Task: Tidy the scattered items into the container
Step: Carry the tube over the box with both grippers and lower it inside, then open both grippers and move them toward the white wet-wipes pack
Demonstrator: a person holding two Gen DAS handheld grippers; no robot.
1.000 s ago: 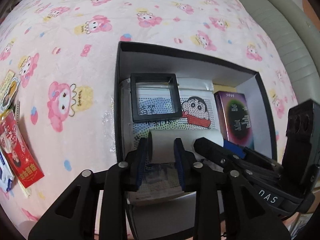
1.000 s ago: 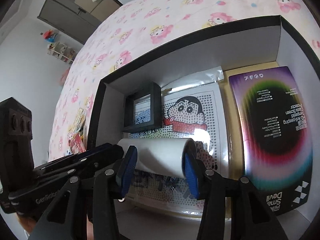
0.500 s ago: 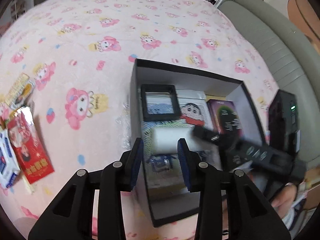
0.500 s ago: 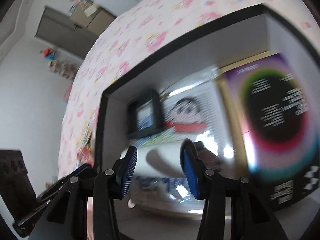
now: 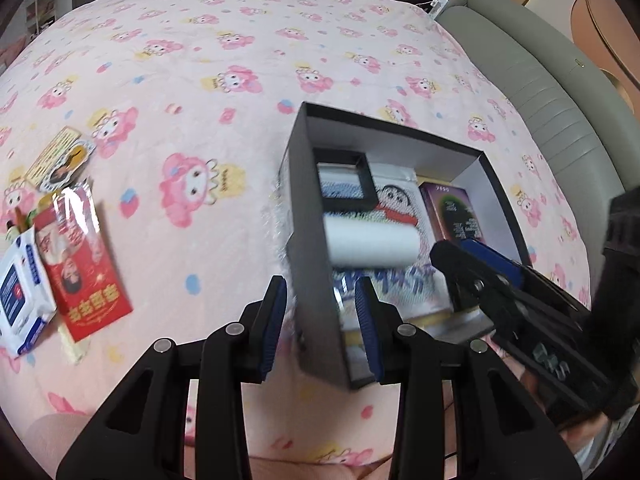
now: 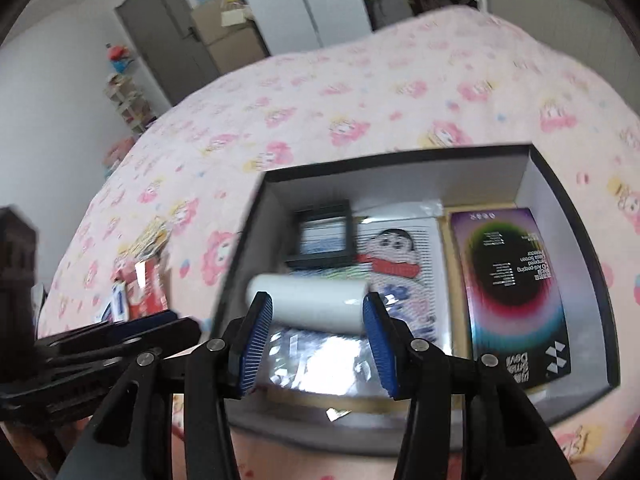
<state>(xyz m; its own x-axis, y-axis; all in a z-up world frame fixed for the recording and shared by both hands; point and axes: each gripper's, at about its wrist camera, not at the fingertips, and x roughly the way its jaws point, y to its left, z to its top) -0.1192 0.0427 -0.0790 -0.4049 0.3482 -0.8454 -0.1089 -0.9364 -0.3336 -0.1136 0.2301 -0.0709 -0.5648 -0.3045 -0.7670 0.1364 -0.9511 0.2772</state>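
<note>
A black box (image 5: 310, 280) with a white inside stands on the pink bedsheet. In it a white roll (image 5: 372, 246) lies across a cartoon bead board (image 5: 396, 204), beside a black frame (image 5: 346, 178) and a purple carton (image 5: 456, 216). My left gripper (image 5: 320, 314) hovers open over the box's left wall, holding nothing. My right gripper (image 6: 318, 334) is open above the box (image 6: 576, 216), with the white roll (image 6: 312, 304) lying free beneath its tips. On the sheet to the left lie a red packet (image 5: 80, 264), a white and blue tissue pack (image 5: 20, 300) and a yellow card (image 5: 56, 160).
The pink cartoon-print sheet (image 5: 200, 80) covers the whole bed. A grey padded headboard (image 5: 560, 100) runs along the right. A door and stacked cardboard boxes (image 6: 224, 28) stand beyond the bed. The person's hand shows at the lower right of the left wrist view.
Both grippers have drawn back and risen from the box. The left one has shifted left to the box's left wall. The white roll stays lying in the box.
</note>
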